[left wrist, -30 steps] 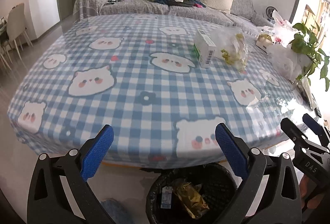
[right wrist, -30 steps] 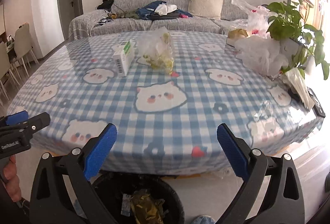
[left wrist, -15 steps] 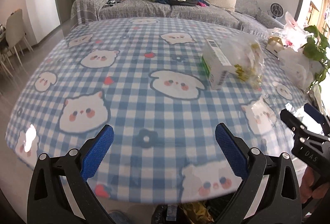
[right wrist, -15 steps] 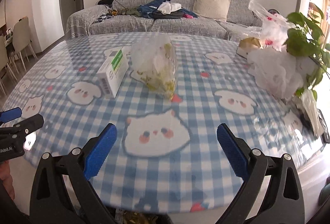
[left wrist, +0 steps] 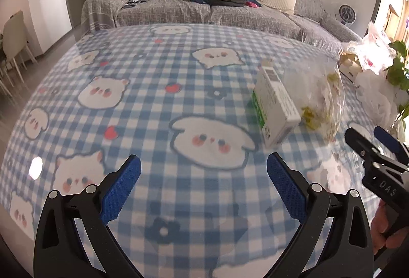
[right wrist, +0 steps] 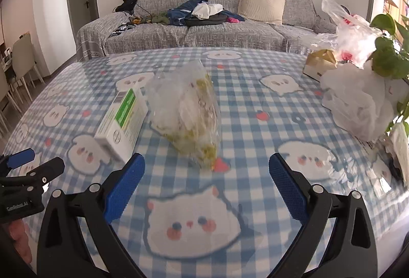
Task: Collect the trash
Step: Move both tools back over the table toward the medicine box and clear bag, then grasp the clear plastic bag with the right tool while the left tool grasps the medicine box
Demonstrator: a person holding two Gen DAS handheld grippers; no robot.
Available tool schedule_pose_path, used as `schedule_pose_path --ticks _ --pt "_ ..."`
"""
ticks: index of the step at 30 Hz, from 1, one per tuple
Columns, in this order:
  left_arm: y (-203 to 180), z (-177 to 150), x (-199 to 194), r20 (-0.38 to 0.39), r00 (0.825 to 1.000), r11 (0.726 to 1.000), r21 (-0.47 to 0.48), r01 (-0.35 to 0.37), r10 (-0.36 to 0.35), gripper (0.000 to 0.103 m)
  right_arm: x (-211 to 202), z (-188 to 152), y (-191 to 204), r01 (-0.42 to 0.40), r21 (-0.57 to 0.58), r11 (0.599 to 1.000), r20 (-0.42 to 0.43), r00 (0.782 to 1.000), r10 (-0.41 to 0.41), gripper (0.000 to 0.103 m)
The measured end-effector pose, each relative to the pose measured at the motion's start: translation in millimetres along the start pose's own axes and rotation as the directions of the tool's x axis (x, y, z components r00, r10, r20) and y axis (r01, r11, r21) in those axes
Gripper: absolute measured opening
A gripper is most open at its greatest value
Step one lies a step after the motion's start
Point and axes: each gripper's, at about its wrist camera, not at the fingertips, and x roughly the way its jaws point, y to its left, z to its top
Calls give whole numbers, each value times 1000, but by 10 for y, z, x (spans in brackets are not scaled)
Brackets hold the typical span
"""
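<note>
one carton (right wrist: 122, 122), one clear bag (right wrist: 188, 111), two grippers (left wrist: 203, 177) (right wrist: 206, 175)

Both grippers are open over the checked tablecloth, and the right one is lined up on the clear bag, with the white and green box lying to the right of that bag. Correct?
Not quite. In the right wrist view the white and green box lies left of the clear bag, not right. The rest holds: left gripper and right gripper are open.
</note>
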Motion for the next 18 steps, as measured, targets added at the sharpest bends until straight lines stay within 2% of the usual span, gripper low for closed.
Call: schedule_pose_path --ticks 11,13,17,18 --pt "19 274 249 -7 1000 1000 -27 0 0 97 498 235 91 -10 -37 999 -23 1000 9 94" --pt "28 296 256 -6 1000 1000 -22 0 0 97 586 268 122 -5 -50 999 -28 1000 3 91" --pt "55 356 281 1 1000 1000 -8 -6 6 97 807 300 148 -25 -53 998 -85 996 20 65" --pt "60 369 289 1 1000 1000 -6 -4 4 97 851 302 158 -27 -58 998 -99 995 21 53"
